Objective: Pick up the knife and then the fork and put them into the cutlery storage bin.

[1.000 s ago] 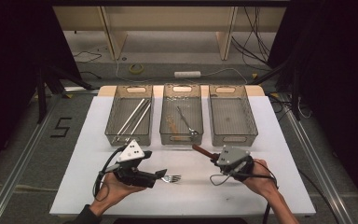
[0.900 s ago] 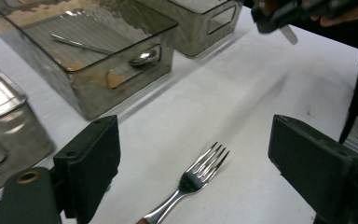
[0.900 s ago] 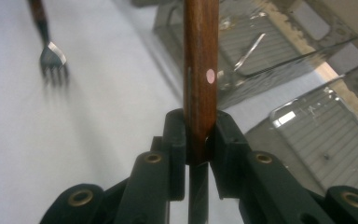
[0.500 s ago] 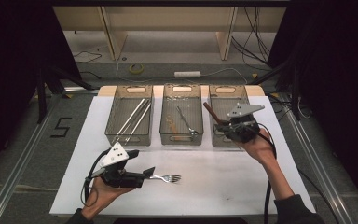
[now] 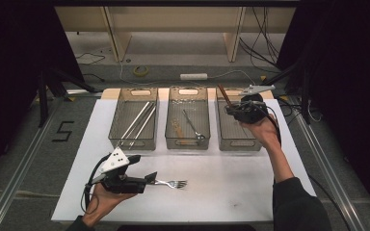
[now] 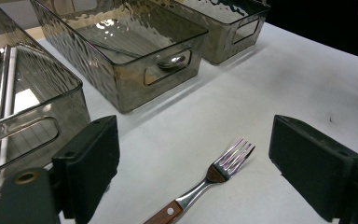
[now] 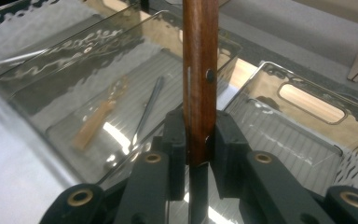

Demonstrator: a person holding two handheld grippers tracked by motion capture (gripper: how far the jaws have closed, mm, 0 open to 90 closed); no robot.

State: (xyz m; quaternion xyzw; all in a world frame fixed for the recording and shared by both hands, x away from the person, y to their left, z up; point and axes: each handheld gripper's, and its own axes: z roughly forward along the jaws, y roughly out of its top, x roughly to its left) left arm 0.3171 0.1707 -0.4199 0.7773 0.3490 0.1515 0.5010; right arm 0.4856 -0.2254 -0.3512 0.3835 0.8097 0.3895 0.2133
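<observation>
The right gripper [image 5: 231,107] has risen from the table to above the right bin [image 5: 238,126], its jaws pinching a wooden-handled utensil [image 7: 199,79]. The left gripper [image 5: 150,179] is hovering spread wide, a fork [image 6: 205,184] lying untouched between its fingers [image 6: 91,163]. The middle bin [image 5: 188,120] is holding a fork, the left bin [image 5: 134,121] metal rods.

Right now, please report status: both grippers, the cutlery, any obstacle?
Right gripper shut on wooden-handled utensil, above right bin. Left gripper open around fork on table. No obstacle.
</observation>
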